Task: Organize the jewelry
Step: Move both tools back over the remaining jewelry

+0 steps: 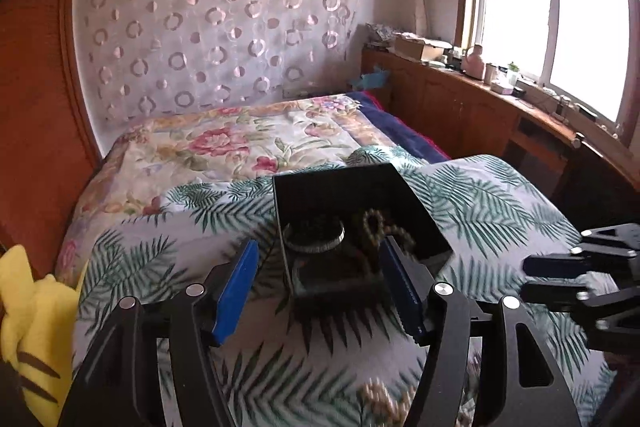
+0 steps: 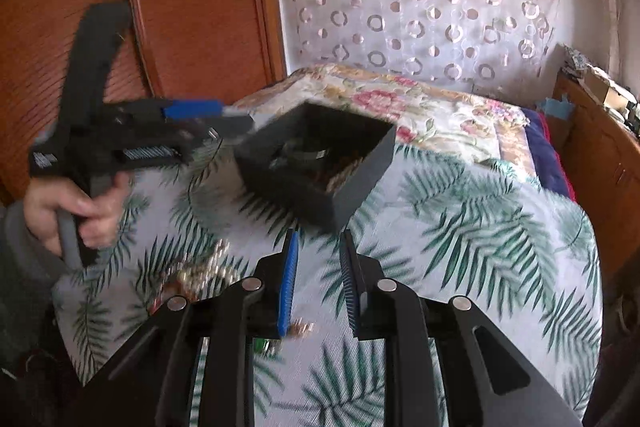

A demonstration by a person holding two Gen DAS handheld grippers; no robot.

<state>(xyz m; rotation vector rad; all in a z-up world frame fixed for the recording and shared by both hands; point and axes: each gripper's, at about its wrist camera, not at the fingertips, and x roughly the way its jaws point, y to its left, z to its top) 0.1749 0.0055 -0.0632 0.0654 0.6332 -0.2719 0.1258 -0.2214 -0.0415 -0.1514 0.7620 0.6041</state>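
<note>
An open black box (image 1: 352, 187) stands on the palm-leaf cloth (image 1: 480, 203). Inside it lie a dark bangle with a silver rim (image 1: 316, 237) and a string of pale beads (image 1: 378, 225). My left gripper (image 1: 319, 247) is open around the box's near corner; its left pad stands clear of the box wall. In the right wrist view the box (image 2: 360, 171) is blurred, with the left gripper (image 2: 228, 125) at its left corner. My right gripper (image 2: 319, 239) hangs over the cloth, jaws slightly apart with nothing between them. Loose gold and pearl pieces (image 2: 200, 271) lie on the cloth.
A person's hand (image 2: 80, 211) grips the left tool's handle. A yellow plush (image 1: 28, 327) sits at the bed's left edge. A floral quilt (image 1: 224, 143) lies behind, a wooden wardrobe (image 2: 192, 7) to the left, and a cluttered wooden sill (image 1: 460, 67) to the right.
</note>
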